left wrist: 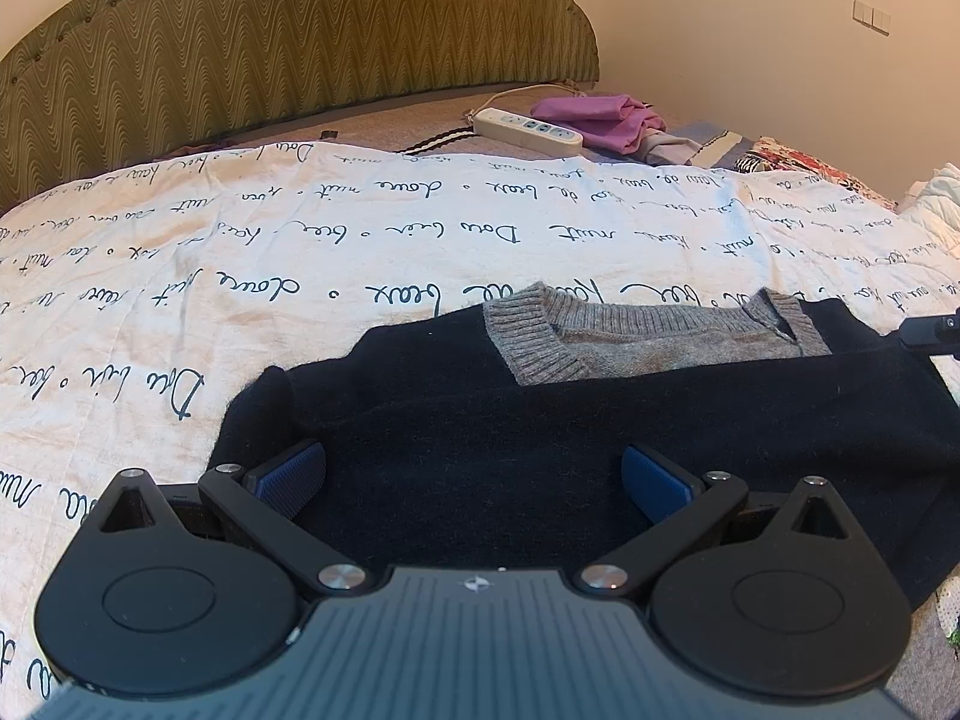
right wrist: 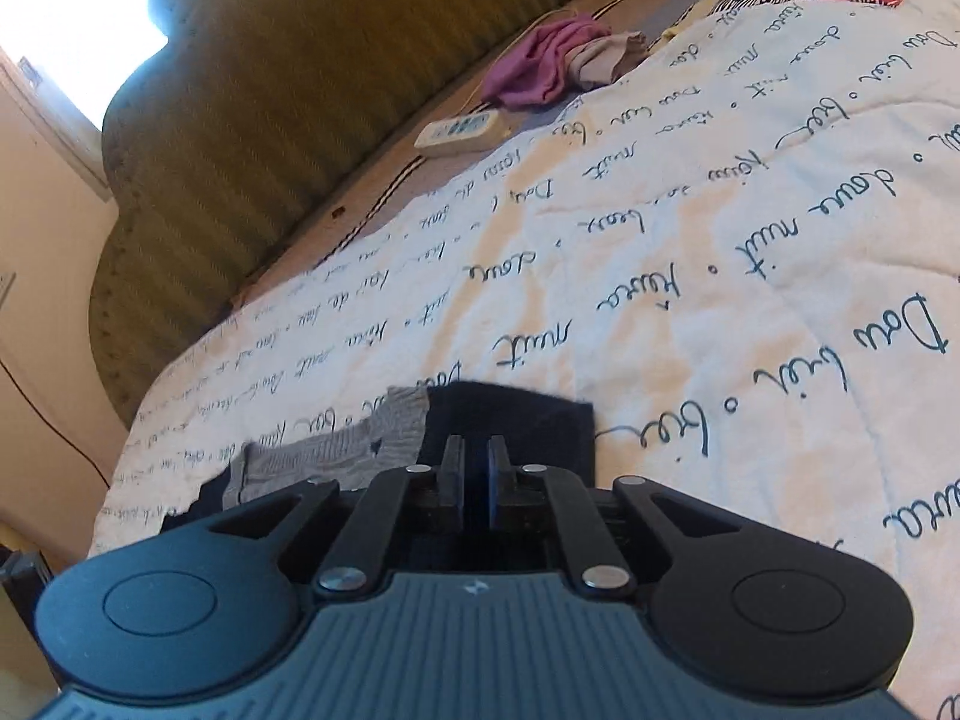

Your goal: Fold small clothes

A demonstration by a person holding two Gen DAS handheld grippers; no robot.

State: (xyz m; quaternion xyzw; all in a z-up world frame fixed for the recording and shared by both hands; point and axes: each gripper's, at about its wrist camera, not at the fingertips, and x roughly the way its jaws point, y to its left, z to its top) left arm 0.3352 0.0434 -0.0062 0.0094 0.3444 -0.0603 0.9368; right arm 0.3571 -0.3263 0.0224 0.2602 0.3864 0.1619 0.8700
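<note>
A small black sweater [left wrist: 540,420] with a grey knitted collar [left wrist: 648,336] lies flat on a white bed cover printed with script [left wrist: 300,276]. My left gripper [left wrist: 474,480] is open, its blue pads low over the sweater's body. My right gripper [right wrist: 477,480] has its jaws closed at the sweater's black edge [right wrist: 540,420], next to the grey collar [right wrist: 360,444]. Whether cloth is pinched between them is hidden. A black part of the right gripper [left wrist: 936,336] shows at the sweater's right edge.
A white power strip [left wrist: 528,129] and a pile of purple and grey clothes [left wrist: 606,120] lie near the green padded headboard [left wrist: 300,42]. A floral cloth [left wrist: 798,165] lies at the far right. The wall is behind.
</note>
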